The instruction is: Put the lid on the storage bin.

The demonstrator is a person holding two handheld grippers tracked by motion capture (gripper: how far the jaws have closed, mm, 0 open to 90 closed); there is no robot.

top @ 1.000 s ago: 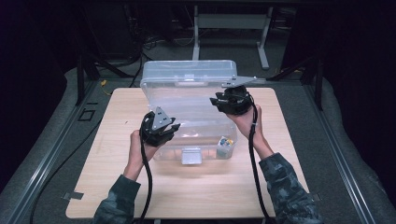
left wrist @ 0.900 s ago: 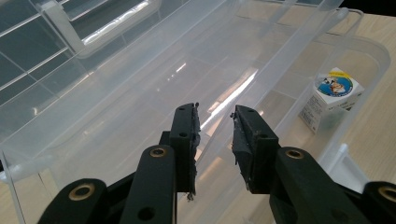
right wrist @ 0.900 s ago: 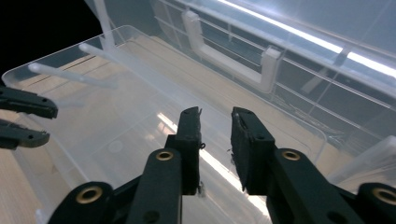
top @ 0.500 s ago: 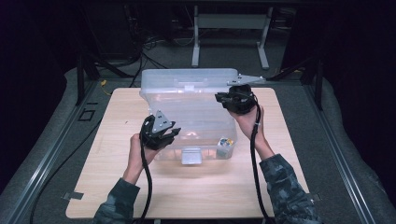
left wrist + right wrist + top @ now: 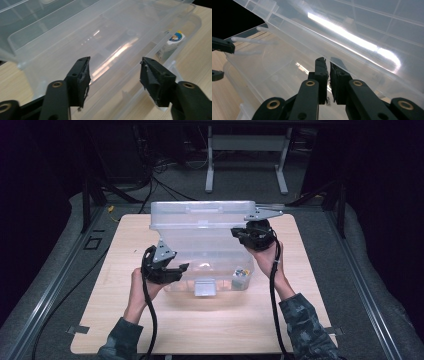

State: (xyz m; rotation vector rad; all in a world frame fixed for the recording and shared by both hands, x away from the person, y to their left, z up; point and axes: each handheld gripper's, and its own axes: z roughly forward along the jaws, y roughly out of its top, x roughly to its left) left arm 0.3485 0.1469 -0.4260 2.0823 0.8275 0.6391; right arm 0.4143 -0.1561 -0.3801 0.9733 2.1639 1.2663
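Though blurred, small bottle's label stays unreadable.

Left tool has just been opening, jaws apart; right tool jaws pressed together.

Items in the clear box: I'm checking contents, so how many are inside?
1: a small labelled item in the box's near right corner, also seen through the wall. Glare and the raised lid may hide others.

No text can be read; the small container's label shows only a blurred blue-and-yellow emblem.
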